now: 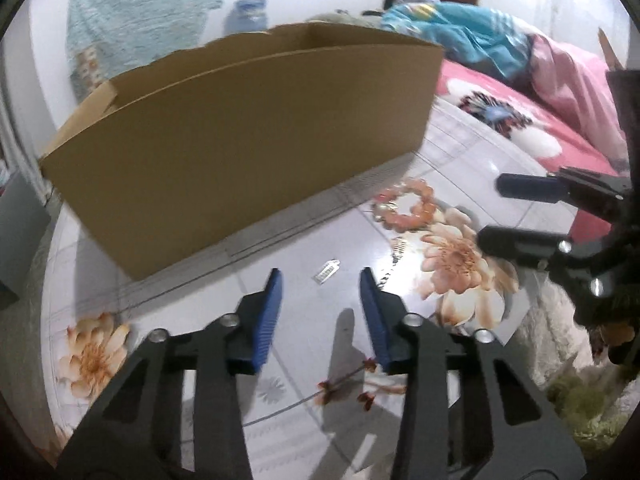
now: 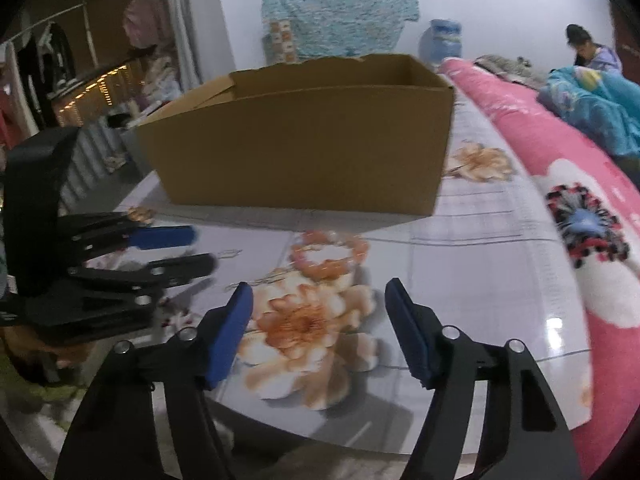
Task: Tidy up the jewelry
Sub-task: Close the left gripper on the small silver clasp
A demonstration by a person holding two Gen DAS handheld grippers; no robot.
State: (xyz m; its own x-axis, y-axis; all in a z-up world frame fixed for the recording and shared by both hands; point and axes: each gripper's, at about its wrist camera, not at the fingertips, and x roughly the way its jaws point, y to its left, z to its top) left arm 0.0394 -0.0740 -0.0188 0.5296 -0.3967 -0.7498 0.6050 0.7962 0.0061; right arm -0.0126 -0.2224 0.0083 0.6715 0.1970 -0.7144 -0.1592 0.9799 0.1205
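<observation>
Here, the open cardboard box [image 2: 304, 148] hides its inside from me. The orange bead bracelet [image 2: 328, 256] lies just before it on the table [image 2: 460, 280]. My left gripper [image 1: 320, 280] and right gripper [image 2: 318, 300] are spread, pinching nothing.

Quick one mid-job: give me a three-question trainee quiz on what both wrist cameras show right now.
1. True or false: the orange bead bracelet lies inside the cardboard box.
2. What is held between the left tongs? A) bracelet B) small tag C) nothing
3. Fill in: the bracelet lies on the floral table, in front of the ____.

Key: 1 false, it lies on the table outside the box; 2 C, the small tag lies on the table beyond the tips; 3 box.
</observation>
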